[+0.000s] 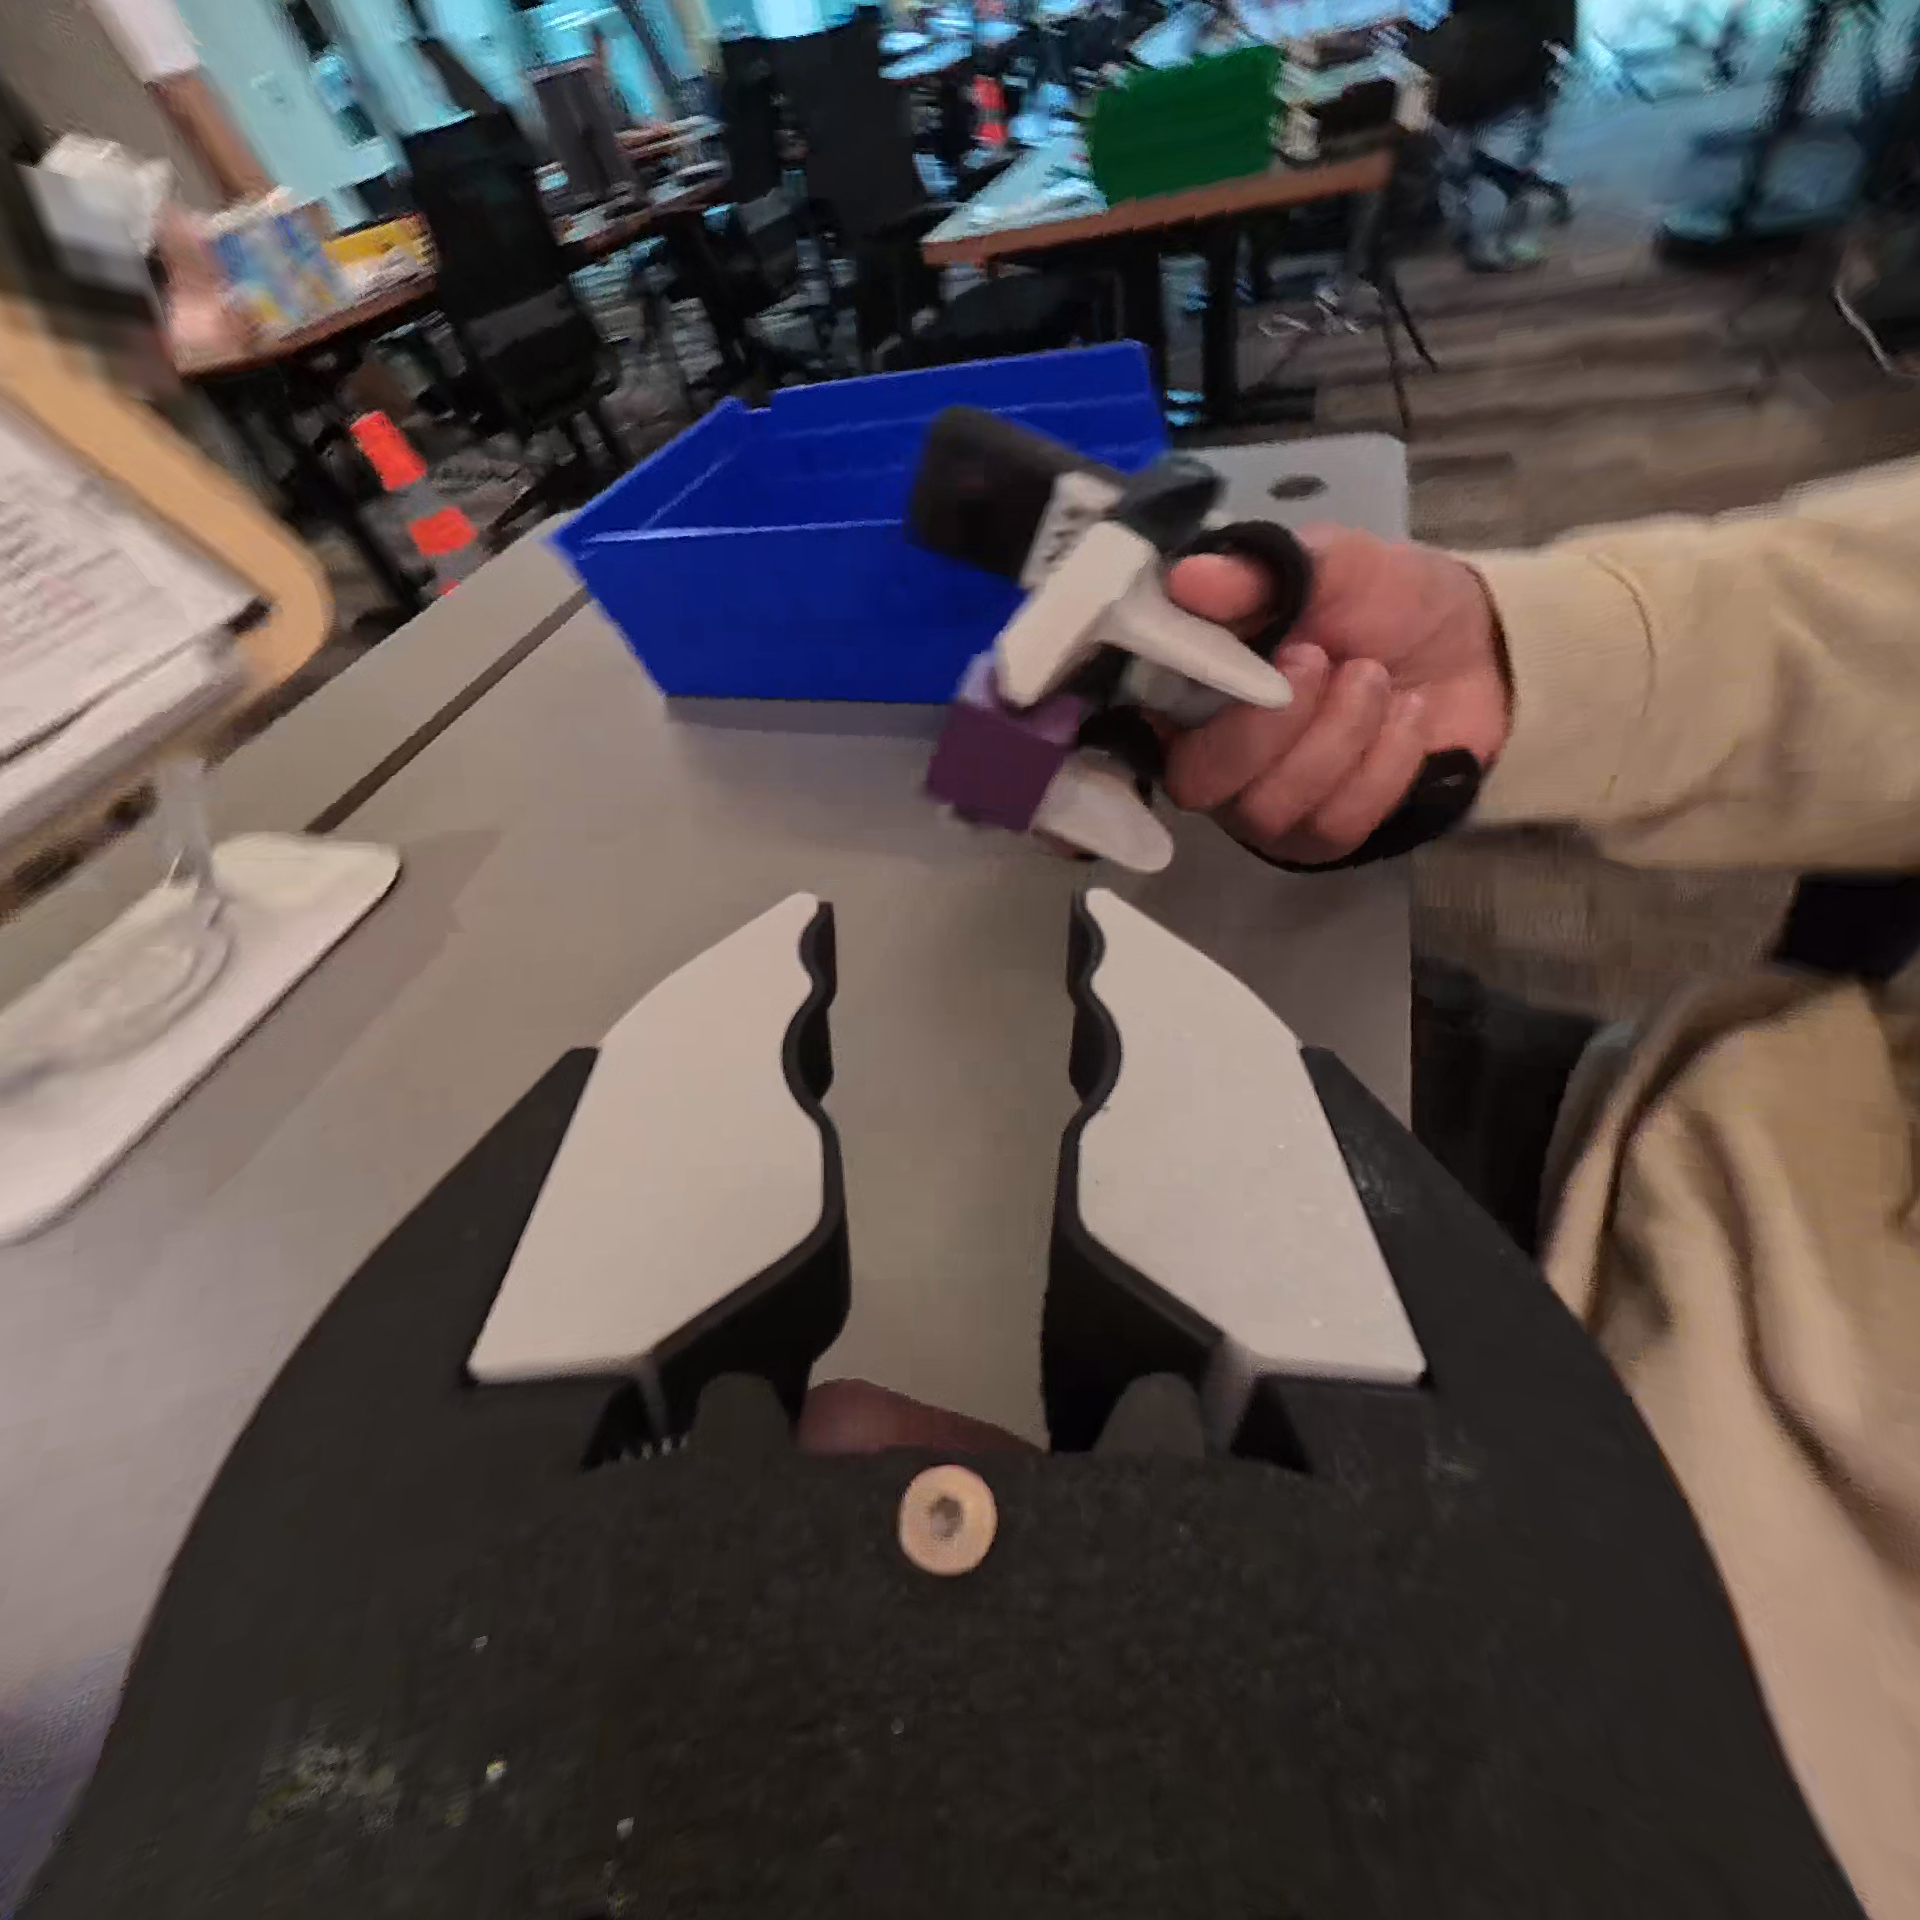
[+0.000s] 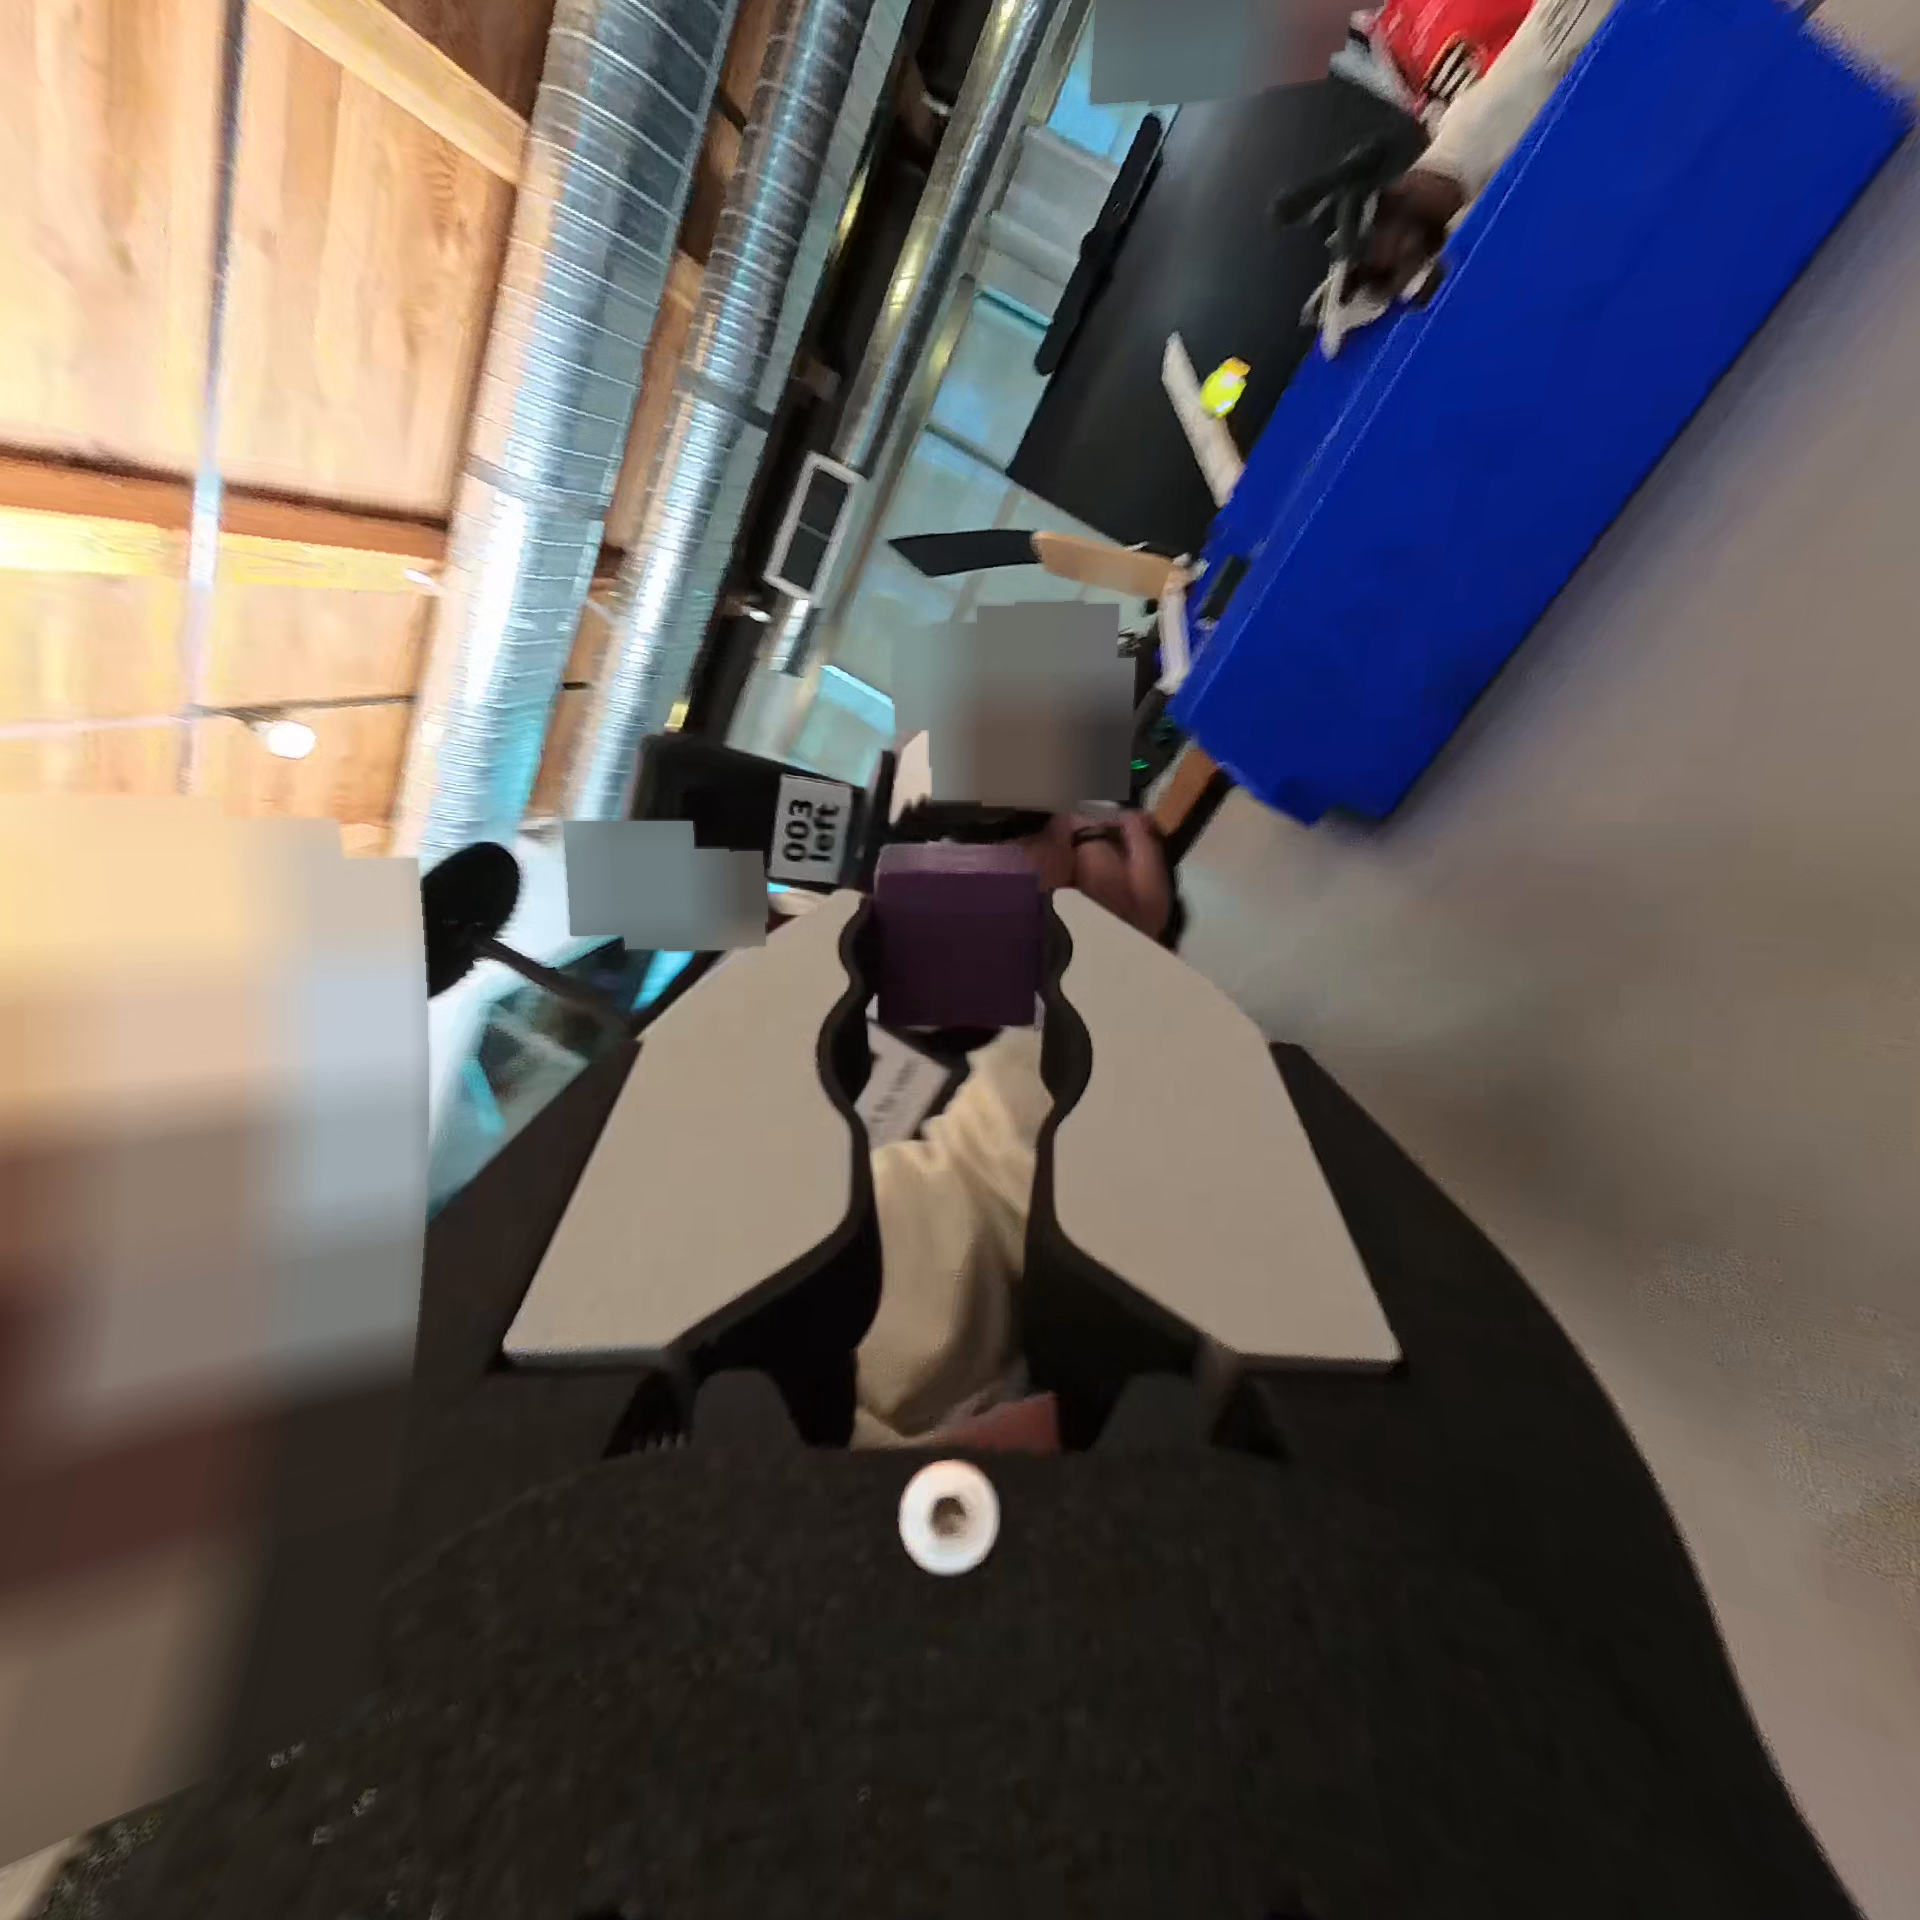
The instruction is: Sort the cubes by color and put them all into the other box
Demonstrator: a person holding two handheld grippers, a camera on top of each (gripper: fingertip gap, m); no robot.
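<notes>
Grey table (image 1: 644, 790), blue box (image 1: 790, 603) at far end; cluttered office behind. Left gripper (image 1: 951, 935) spread, empty. Right gripper (image 2: 956, 940) pinching purple cube (image 2: 956, 951).

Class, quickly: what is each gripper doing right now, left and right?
Left gripper: open, holding nothing, above the grey table.
Right gripper: shut on the purple cube.

bare grey table (image 1: 644, 831) lies clear before the blue box (image 1: 831, 582).

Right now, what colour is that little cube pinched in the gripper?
Dark purple cube, clearest in the right wrist view, between the right gripper fingertips.
</notes>
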